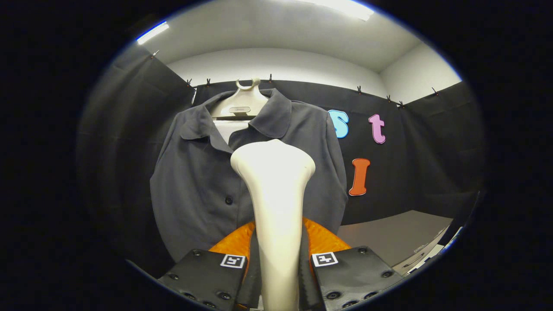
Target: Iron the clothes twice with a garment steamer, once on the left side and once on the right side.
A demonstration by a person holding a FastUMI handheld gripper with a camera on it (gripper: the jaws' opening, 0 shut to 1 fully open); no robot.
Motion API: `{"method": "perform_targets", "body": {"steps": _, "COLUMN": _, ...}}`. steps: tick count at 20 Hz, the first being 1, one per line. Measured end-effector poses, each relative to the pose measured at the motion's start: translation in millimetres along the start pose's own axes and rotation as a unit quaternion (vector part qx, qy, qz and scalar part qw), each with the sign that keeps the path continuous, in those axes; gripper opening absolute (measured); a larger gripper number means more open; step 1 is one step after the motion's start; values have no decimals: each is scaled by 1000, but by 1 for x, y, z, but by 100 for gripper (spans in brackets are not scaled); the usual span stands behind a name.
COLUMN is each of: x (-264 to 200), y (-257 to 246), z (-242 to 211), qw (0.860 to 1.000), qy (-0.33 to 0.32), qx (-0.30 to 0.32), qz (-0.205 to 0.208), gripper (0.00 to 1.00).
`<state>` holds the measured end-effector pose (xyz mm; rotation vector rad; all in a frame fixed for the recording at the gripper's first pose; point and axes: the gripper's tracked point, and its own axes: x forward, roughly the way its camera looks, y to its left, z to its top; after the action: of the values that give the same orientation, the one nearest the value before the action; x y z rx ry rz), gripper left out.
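Your gripper (278, 276) fingers clamp the cream steamer (276, 194) upright by its handle. Just beyond its head, a dark grey buttoned shirt (194, 181) hangs facing you.

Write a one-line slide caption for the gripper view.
Gripper shut on cream plastic garment steamer, its head raised before the dark grey buttoned shirt hanging on a cream hanger.

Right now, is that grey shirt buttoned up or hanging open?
Buttoned, it seems: the grey shirt on the hanger has closed front edges and one button showing. The steamer, clamped in the gripper, hides the rest.
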<state>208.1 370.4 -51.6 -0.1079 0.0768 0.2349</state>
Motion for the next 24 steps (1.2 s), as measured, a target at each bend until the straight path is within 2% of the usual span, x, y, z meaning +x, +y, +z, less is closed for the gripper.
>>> {"method": "perform_targets", "body": {"steps": 6, "x": 19, "y": -9, "z": -4, "qw": 1000, "qy": -4, "qx": -11, "qz": -26, "gripper": 42}}
{"method": "perform_targets", "body": {"steps": 11, "x": 26, "y": -8, "z": -19, "qw": 999, "qy": 13, "qx": -12, "qz": -31, "gripper": 42}}
{"method": "perform_targets", "body": {"steps": 24, "x": 9, "y": -14, "z": -90, "qw": 997, "qy": 66, "qx": -12, "qz": -45, "gripper": 42}}
